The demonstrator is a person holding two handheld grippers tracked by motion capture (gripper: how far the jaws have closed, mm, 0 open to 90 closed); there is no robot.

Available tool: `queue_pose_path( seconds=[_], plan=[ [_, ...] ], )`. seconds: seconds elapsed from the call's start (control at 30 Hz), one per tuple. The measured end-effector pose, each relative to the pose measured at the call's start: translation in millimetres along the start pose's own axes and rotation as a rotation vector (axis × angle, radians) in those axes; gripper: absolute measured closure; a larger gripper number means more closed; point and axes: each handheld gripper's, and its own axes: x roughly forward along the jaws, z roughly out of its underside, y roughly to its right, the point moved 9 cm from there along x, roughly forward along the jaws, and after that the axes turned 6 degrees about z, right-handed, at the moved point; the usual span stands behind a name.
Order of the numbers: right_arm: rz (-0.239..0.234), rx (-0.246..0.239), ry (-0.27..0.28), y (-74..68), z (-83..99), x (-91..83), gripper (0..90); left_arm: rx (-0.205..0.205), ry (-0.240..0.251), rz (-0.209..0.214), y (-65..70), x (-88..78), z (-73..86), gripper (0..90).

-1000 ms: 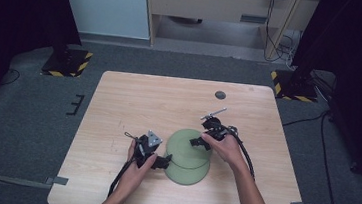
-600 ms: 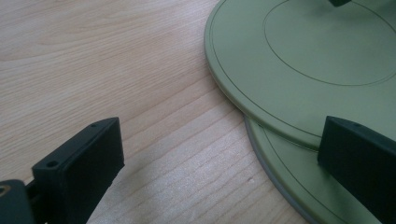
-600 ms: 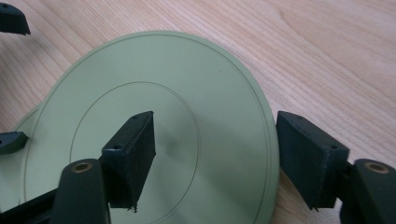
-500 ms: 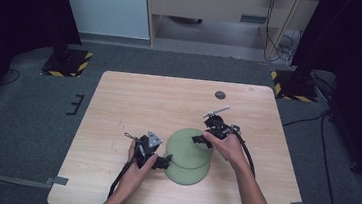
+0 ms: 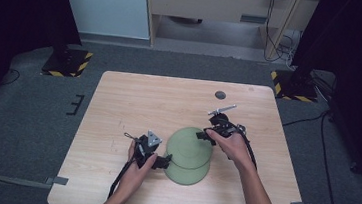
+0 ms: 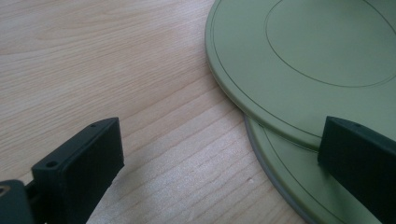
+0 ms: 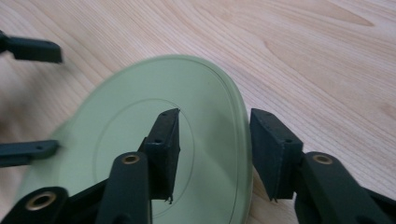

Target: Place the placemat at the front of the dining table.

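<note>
The top green plate [image 7: 154, 158] has its edge between the right gripper's [image 7: 212, 149] closing fingers, not yet pinched; the left gripper's [image 6: 219, 163] fingers are wide open beside it

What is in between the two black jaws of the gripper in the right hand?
The rim of the top green plate lies between the jaws of the right gripper, which have just been closing. The right gripper view shows gaps beside the rim.

Two green plates [image 5: 187, 153] are sitting stacked at the table's [image 5: 133, 102] six o'clock side, blocking there. Wide bare wood is lying open toward twelve o'clock.
</note>
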Motion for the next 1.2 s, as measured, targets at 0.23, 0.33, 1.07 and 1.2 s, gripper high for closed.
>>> queue_pose_path(
  seconds=[0.23, 0.33, 1.07, 1.2],
  plan=[
    [-0.028, 0.006, 0.004, -1.5, -0.1, -5.5, 61.0, 0.003, 0.0, -0.001, 0.1, -0.1, -0.1, 0.0],
    [-0.035, -0.002, -0.002, -2.5, 1.1, -7.0, 64.2, 0.004, 0.0, -0.001, 0.1, -0.1, -0.1, 0.0],
    [0.027, -0.126, -0.01, -7.9, 4.9, -11.7, 85.4, 0.045, 0.002, -0.036, 1.5, -2.2, -1.6, 0.0],
    [0.037, -0.154, 0.014, -9.1, 2.6, -15.4, 85.5, 0.034, 0.006, -0.04, 1.1, -2.8, -1.7, 0.1]
  ],
)
